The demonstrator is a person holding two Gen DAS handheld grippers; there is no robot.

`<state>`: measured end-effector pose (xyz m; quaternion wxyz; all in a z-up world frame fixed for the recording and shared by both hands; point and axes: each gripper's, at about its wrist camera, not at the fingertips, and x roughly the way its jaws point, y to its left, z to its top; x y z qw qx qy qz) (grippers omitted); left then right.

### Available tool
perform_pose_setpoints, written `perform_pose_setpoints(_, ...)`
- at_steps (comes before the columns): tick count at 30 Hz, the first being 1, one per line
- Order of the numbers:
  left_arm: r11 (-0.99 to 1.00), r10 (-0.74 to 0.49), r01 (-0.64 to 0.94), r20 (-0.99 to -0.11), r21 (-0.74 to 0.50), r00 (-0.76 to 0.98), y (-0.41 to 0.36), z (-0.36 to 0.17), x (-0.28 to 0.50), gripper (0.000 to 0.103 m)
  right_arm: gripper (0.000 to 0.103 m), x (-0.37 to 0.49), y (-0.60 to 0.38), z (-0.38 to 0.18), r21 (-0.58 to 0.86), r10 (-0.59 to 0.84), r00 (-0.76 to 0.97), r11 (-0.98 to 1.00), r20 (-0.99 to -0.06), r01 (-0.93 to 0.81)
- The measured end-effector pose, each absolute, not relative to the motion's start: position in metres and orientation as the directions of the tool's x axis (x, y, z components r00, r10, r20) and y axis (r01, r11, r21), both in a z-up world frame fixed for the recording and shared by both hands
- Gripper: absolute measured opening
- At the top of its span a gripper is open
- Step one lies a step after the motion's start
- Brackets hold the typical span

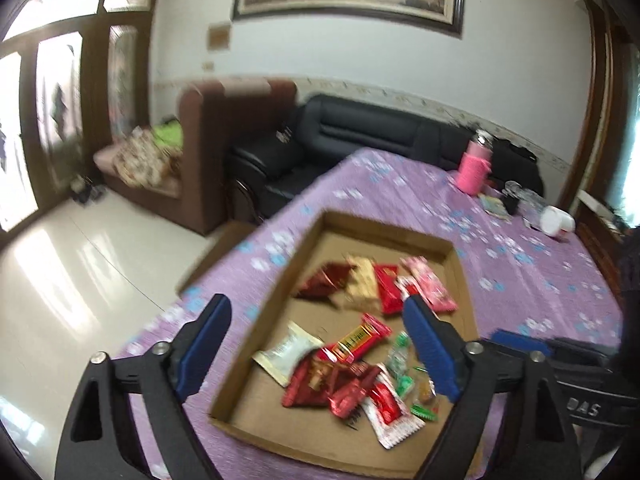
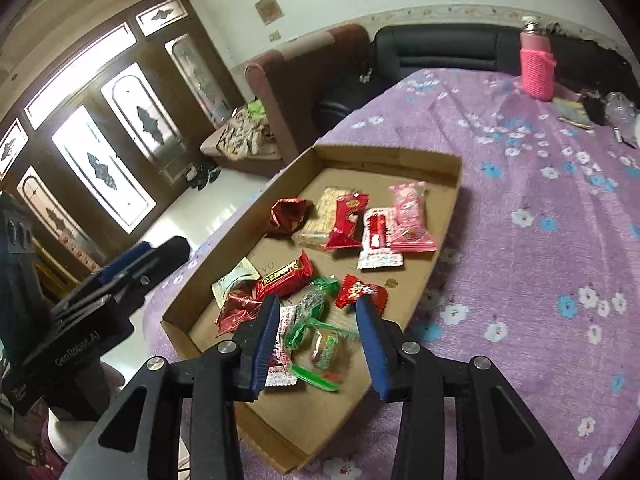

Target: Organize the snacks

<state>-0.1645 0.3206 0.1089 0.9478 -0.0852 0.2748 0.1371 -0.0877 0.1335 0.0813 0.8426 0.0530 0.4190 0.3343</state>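
Observation:
A shallow cardboard tray [image 1: 384, 226] [image 2: 384, 156] lies on the purple flowered tablecloth and holds several wrapped snacks. A far group has red, tan and pink packets [image 1: 380, 284] [image 2: 352, 220]. A near group has red foil packets, a white packet [image 1: 288, 350] and green-wrapped candies [image 1: 404, 376] [image 2: 324, 344]. My left gripper [image 1: 316, 340] is open and empty, above the tray's near left part. My right gripper [image 2: 316, 340] is open and empty, its fingers on either side of the green candies, slightly above them.
A pink bottle [image 1: 474, 166] [image 2: 536, 68] stands at the table's far side with small items and a white jar [image 1: 558, 220] beside it. A black sofa [image 1: 360, 136] and a brown sofa [image 1: 208, 152] stand beyond the table edge. White tiled floor lies to the left.

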Motion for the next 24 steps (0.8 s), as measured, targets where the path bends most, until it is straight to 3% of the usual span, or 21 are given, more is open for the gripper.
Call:
perform_pose_setpoints(2, 0.937, 0.282, -0.346, -0.490, -0.044, 0.825, 0.316, 0.118, -0.173, 0.091, 0.048, -0.094, 0.125, 0.085, 0.371, 0.602, 0.454, 0.782, -0.657, -0.501)
perform_pose_setpoints(5, 0.909, 0.392, -0.416, -0.364, 0.013, 0.845, 0.302, 0.136, -0.192, 0.102, 0.052, -0.104, 0.112, 0.087, 0.367, 0.588, 0.494, 0.800, -0.641, -0.475)
perform_pose_setpoints(9, 0.887, 0.451, -0.460, -0.263, 0.027, 0.853, 0.287, 0.152, -0.207, 0.103, 0.057, -0.117, 0.098, 0.090, 0.358, 0.566, 0.528, 0.819, -0.632, -0.449)
perform_pose_setpoints(12, 0.869, 0.485, -0.489, -0.316, 0.072, 0.816, 0.277, 0.146, -0.197, 0.103, 0.060, -0.124, 0.090, 0.090, 0.353, 0.553, 0.546, 0.830, -0.630, -0.433)
perform_pose_setpoints(18, 0.892, 0.436, -0.439, -0.465, 0.108, 0.771, 0.259, 0.127, -0.175, 0.103, 0.068, -0.141, 0.085, 0.087, 0.262, 0.486, 0.599, 0.866, -0.636, -0.425)
perform_pose_setpoints(24, 0.886, 0.452, -0.438, -0.486, 0.151, 0.748, 0.241, 0.123, -0.173, 0.103, 0.071, -0.151, 0.081, 0.088, 0.180, 0.438, 0.645, 0.886, -0.626, -0.428)
